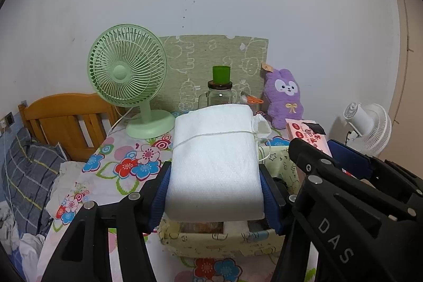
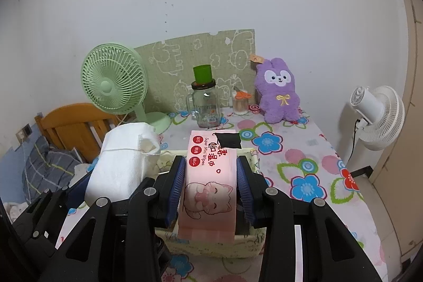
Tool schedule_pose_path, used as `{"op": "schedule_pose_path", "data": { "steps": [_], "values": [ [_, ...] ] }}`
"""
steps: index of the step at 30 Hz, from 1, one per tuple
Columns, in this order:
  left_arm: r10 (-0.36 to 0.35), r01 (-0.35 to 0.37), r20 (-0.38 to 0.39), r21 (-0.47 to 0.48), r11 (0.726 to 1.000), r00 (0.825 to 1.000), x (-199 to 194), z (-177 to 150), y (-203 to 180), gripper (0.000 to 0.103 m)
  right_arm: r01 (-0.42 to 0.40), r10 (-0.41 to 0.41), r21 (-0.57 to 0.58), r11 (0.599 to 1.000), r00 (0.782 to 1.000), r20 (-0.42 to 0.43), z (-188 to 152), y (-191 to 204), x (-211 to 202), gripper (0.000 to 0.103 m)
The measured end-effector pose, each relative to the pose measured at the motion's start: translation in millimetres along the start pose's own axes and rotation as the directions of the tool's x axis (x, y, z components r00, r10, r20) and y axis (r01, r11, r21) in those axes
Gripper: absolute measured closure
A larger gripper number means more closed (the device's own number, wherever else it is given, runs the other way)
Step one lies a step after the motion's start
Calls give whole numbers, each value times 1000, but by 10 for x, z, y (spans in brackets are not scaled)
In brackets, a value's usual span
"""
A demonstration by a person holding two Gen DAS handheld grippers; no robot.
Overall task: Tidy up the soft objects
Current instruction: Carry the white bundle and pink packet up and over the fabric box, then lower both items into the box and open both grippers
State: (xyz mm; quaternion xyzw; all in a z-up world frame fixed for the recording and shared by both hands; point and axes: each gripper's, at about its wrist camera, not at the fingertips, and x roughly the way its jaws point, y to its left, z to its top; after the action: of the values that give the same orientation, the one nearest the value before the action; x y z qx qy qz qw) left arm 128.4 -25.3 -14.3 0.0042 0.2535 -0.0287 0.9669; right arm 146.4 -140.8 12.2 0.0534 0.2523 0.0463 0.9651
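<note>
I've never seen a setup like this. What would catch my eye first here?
Two black grippers each clamp something soft above a fabric basket: the left gripper a white towel bundle, the right gripper a pink wipes pack. Behind stand a green fan and purple plush bunny.

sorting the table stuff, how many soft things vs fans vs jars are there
soft things: 3: white towel bundle, pink wipes pack, purple plush bunny
fans: 2: green fan, white fan
jars: 2: glass mug jar, cotton swab jar
total: 7

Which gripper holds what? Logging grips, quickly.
Left gripper: closed on the white tissue bundle.
Right gripper: closed on the pink wipes pack.
</note>
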Motion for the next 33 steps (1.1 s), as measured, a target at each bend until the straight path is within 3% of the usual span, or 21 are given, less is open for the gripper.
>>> {"op": "schedule_pose_path", "data": {
  "steps": [18, 28, 33],
  "values": [
    [15, -14, -102, 12, 1000, 995, 603, -149, 8, 37, 7, -4, 29, 1000, 996, -89, -137, -115, 624, 60],
    [22, -18, -133, 36, 999, 991, 644, -229, 55, 19, -14, 16, 11, 1000, 993, -119, -246, -53, 742, 60],
    [7, 1, -149, 50, 999, 989, 625, -235, 58, 15, -37, 40, 31, 999, 992, -123, -259, -47, 770, 61]
  ]
}}
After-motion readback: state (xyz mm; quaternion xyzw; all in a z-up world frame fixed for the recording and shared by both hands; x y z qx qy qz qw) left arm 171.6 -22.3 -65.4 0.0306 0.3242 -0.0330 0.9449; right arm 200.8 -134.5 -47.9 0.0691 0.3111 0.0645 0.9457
